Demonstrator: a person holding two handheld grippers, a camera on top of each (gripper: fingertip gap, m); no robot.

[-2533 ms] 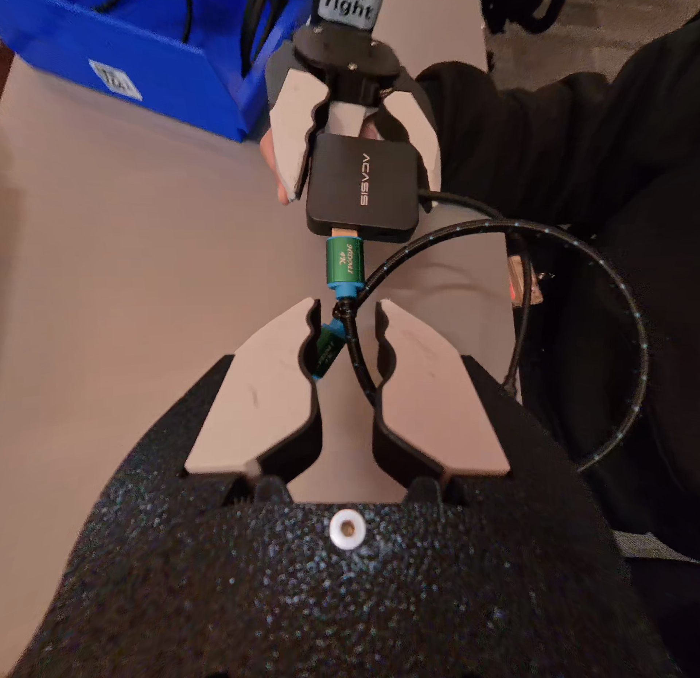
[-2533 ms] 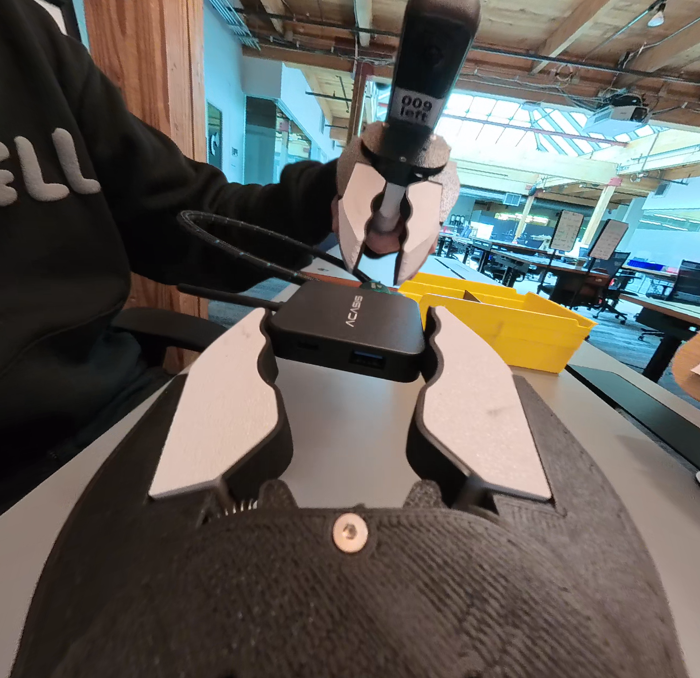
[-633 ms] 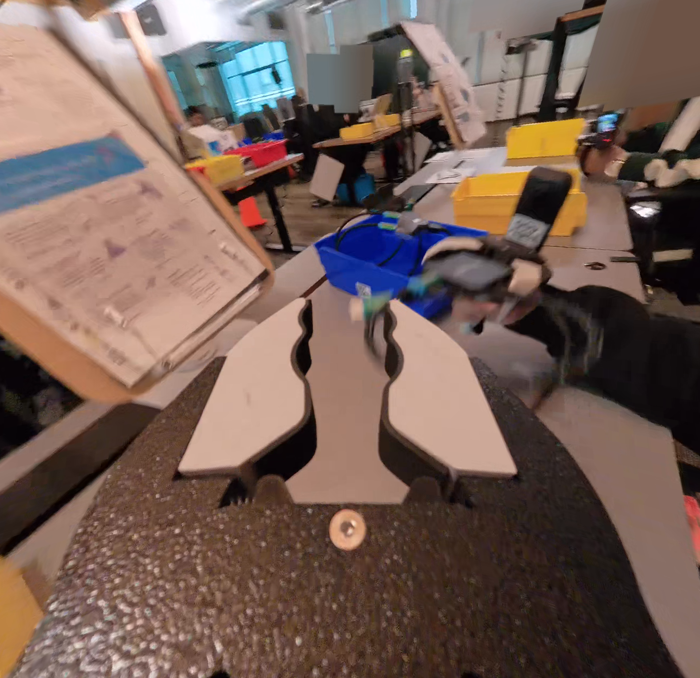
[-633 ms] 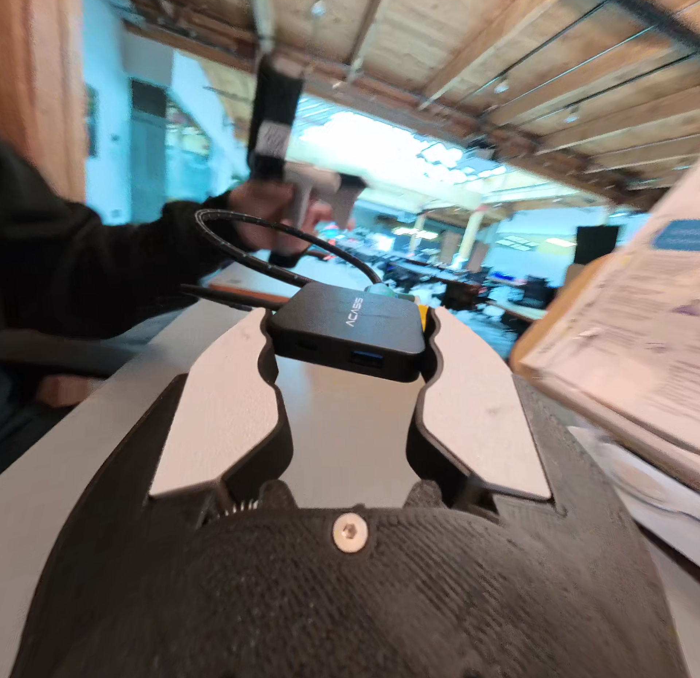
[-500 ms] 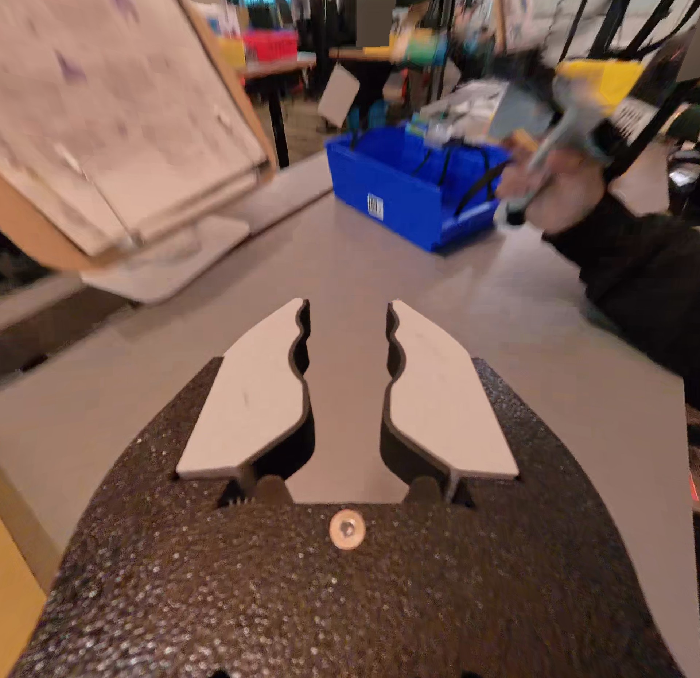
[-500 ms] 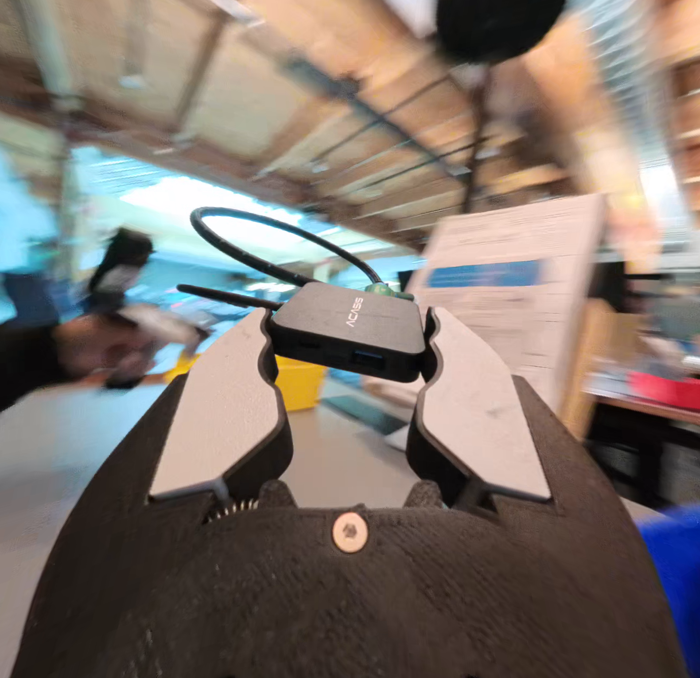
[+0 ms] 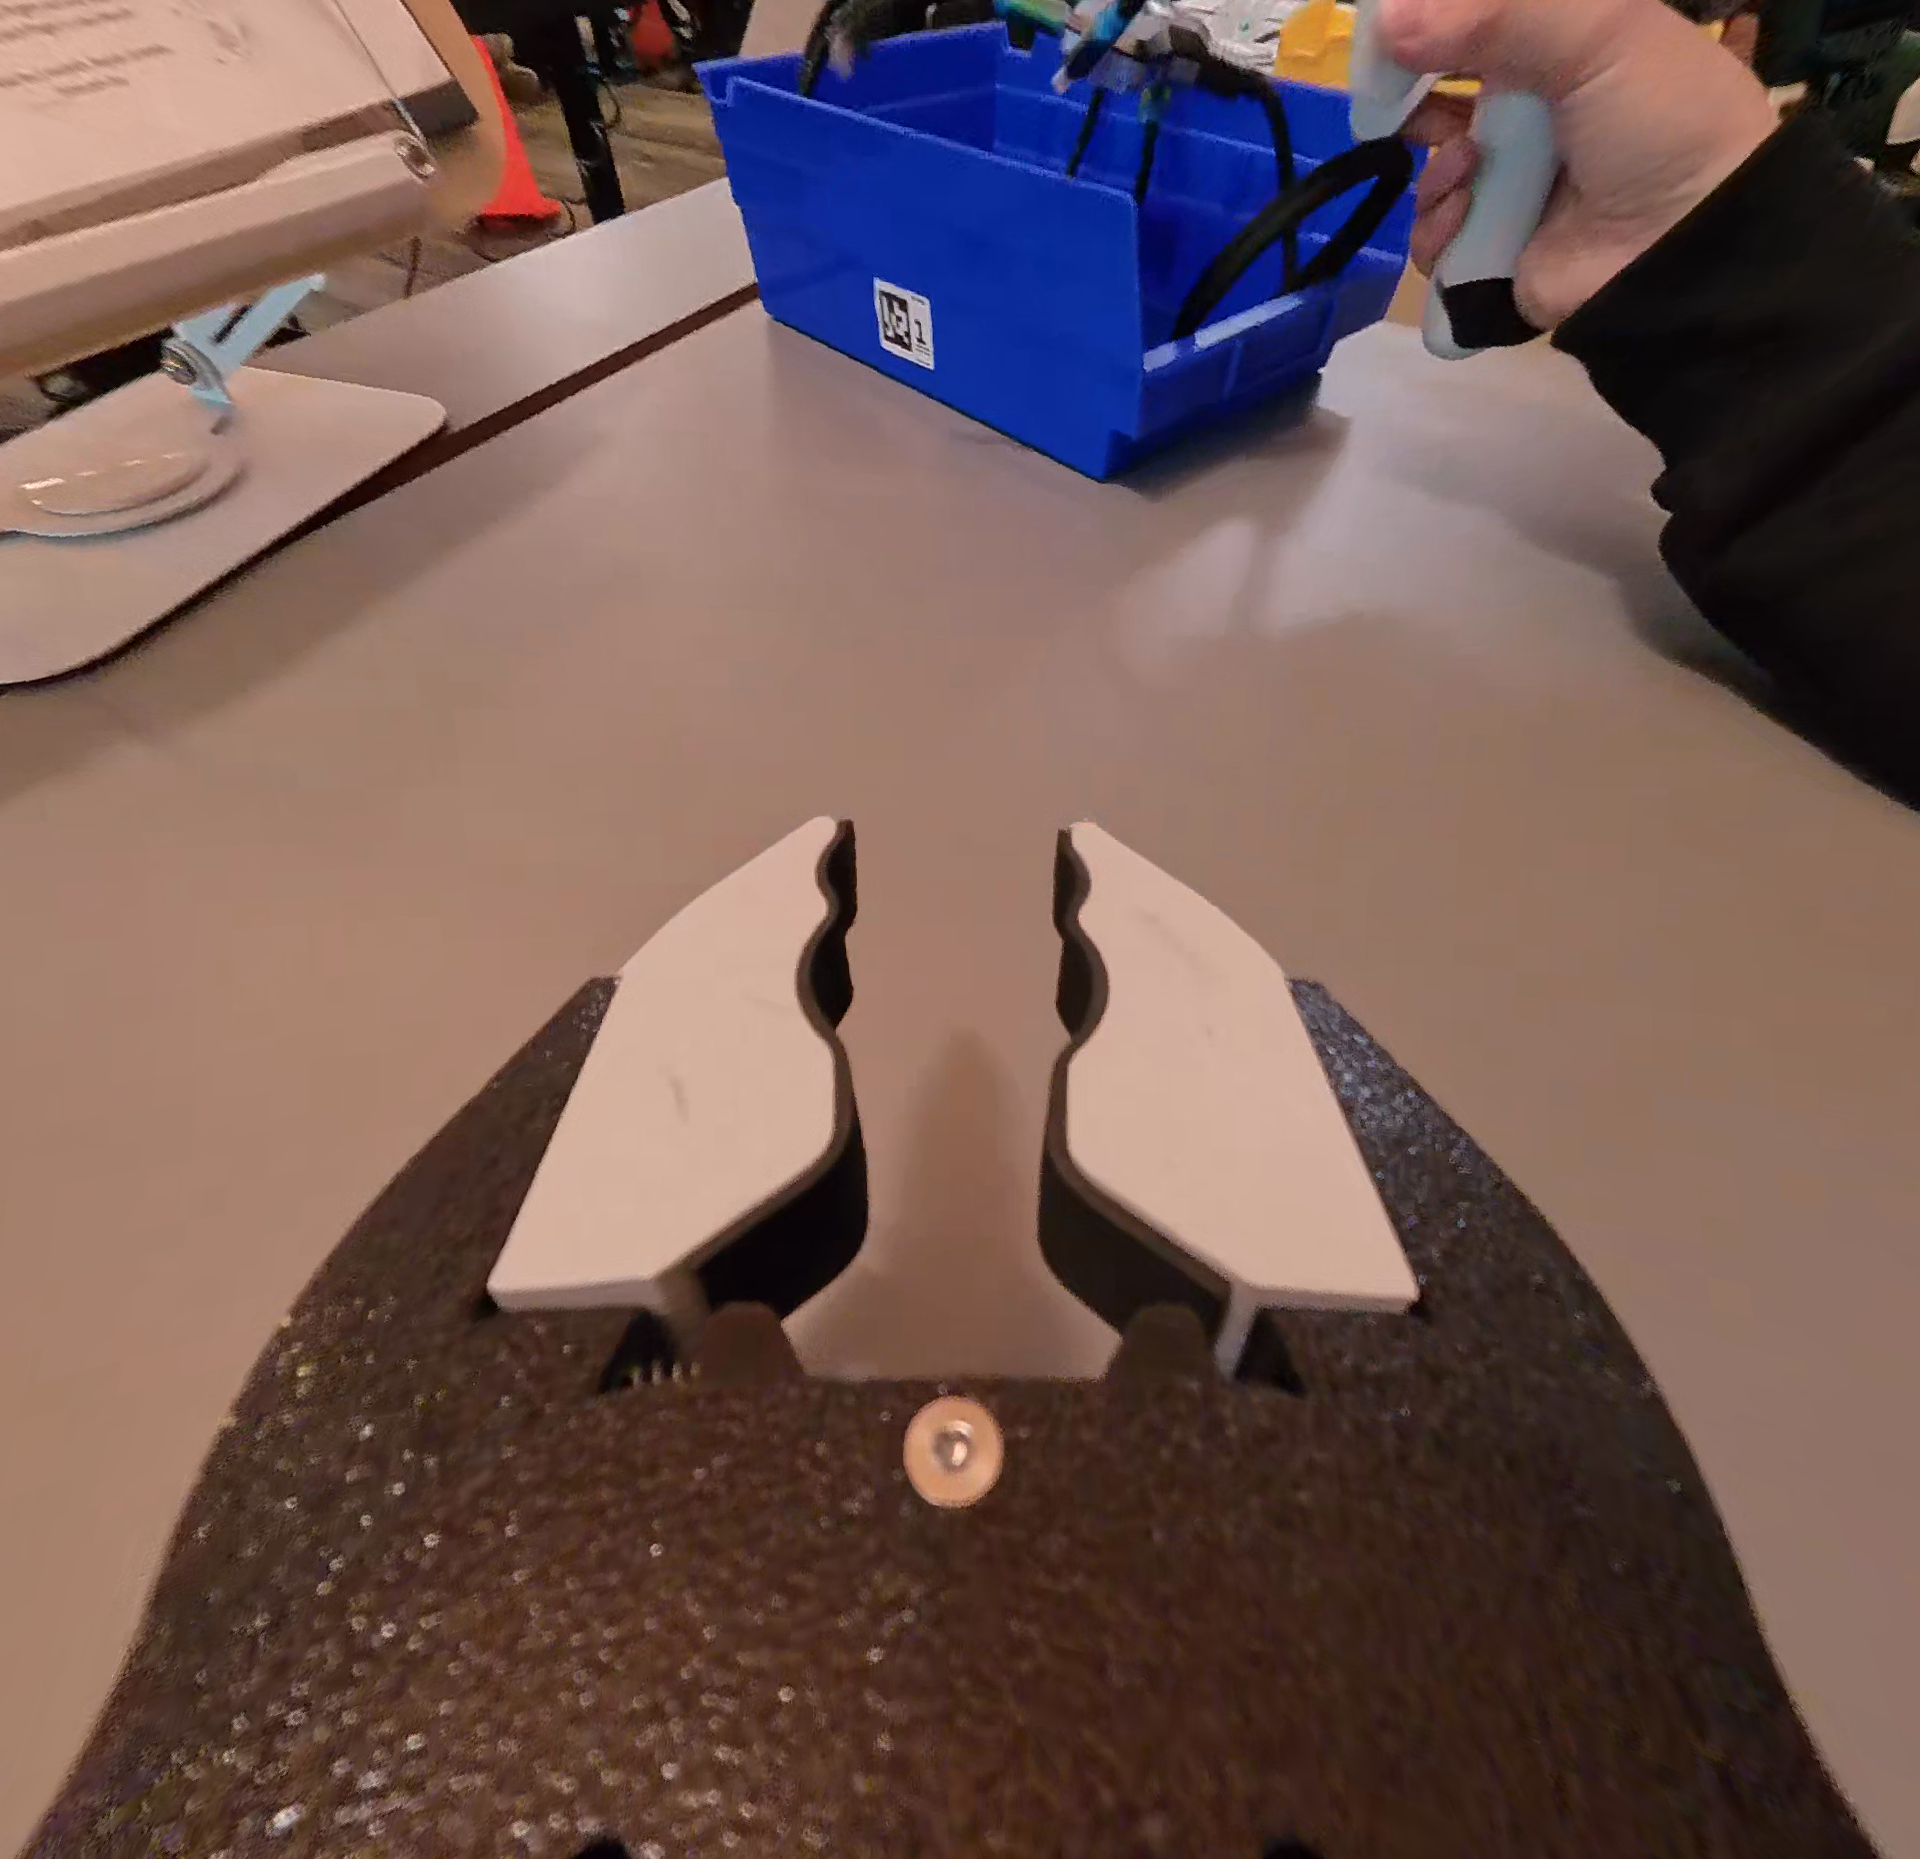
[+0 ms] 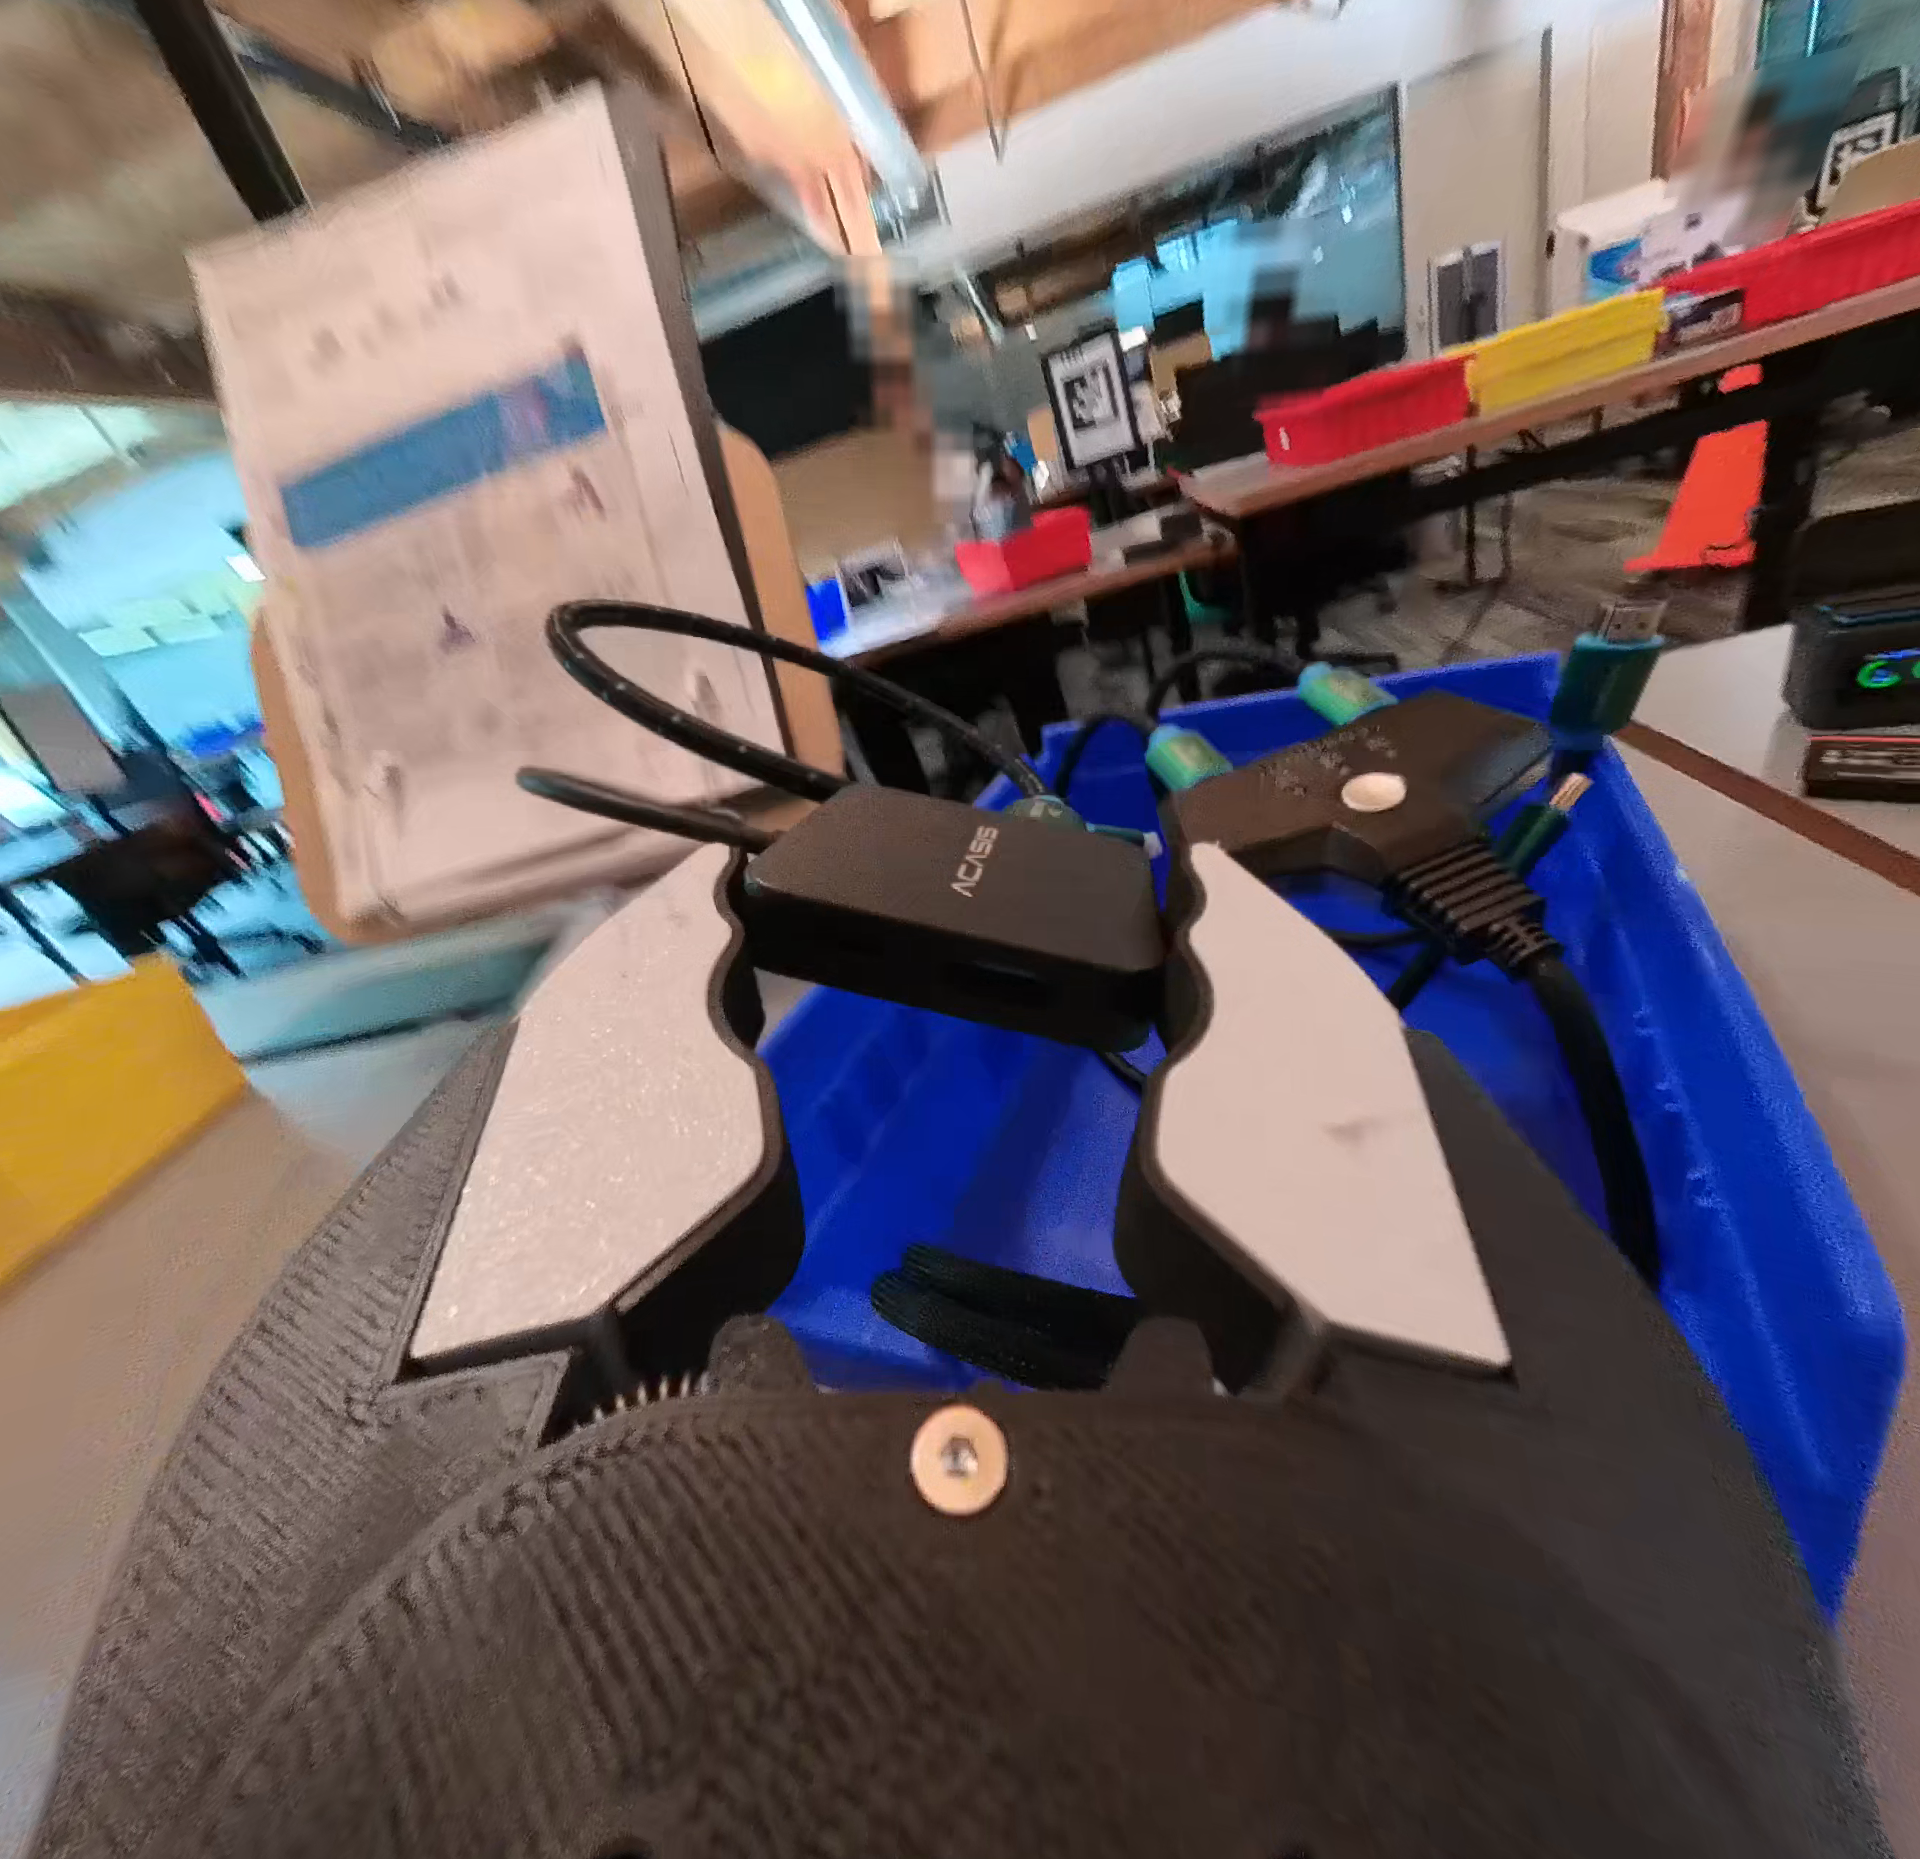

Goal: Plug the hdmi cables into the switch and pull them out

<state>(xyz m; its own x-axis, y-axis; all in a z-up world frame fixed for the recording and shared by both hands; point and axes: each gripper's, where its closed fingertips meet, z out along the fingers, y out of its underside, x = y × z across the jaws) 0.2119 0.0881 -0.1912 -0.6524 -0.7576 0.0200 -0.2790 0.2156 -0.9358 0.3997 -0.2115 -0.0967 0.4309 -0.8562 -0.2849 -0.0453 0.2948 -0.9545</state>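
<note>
The right gripper (image 8: pixel 961 936) has its jaws clamped on the small black square switch (image 8: pixel 951 890), held above the blue plastic bin (image 8: pixel 1756 1238), a braided black cable (image 8: pixel 727 666) looping from its far edge. The left gripper (image 7: pixel 954 843) hovers over the bare grey tabletop (image 7: pixel 727 614), jaws narrowly parted and empty. Judging by this, the switch is being put away; next comes lowering it among the bin's cables and letting go.

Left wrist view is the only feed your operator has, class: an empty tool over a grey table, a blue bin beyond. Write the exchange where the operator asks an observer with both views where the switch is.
Operator: My left tool is open and empty. Where is the switch?
Observer: The right tool is shut on the switch, a flat black box.
Operator: Is it over the table?
Observer: No, it hangs above the blue bin, not touching it.
Operator: Is a cable plugged in?
Observer: A black braided cable loops up from the switch's far edge; a green plug shows there.
Operator: Anything else in the bin?
Observer: Another black adapter with green-ended cables lies inside.
</note>
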